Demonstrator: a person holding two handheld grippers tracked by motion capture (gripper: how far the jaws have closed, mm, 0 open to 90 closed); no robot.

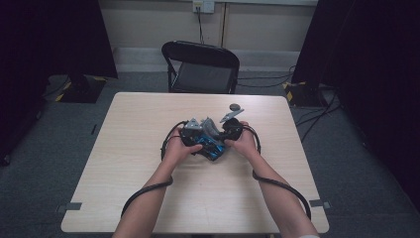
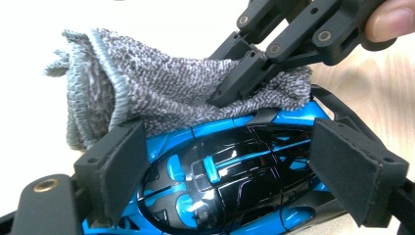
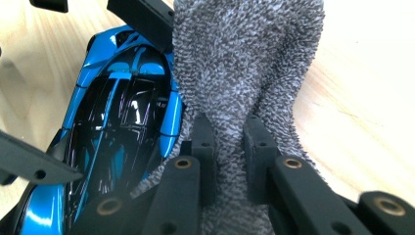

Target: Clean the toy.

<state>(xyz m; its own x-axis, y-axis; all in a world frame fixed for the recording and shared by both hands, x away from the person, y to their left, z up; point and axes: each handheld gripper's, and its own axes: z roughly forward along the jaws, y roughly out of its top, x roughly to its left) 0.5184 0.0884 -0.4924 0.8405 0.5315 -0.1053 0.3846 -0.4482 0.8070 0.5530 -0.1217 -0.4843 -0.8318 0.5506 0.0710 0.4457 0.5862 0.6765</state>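
A blue and black toy car sits between the two padded jaws of the left gripper, which stand at its flanks and clamp its body; the left gripper view gives the glossy roof and blue trim lines from close up. No lettering or brand mark can be read on the car in any view.

Just beyond the car from that gripper lies a grey terry cloth, draped against the car's far edge. In the same view the right gripper comes in from the upper right with its jaws pinched narrow on the cloth's edge, and a fingertip shows at the corner.

The right gripper view tells what the other cannot: the cloth runs straight up between that gripper's own jaws, squeezed tight between them, while the car lies to the left of the jaws, its side touching the cloth.

The high view gives the wider setting: both hands meet at the middle of the pale wooden worktop, the left hand and right hand close together with car and cloth bunched between them. A small round grey thing lies on the worktop just past the right gripper. A black folding chair stands beyond the worktop's far edge.
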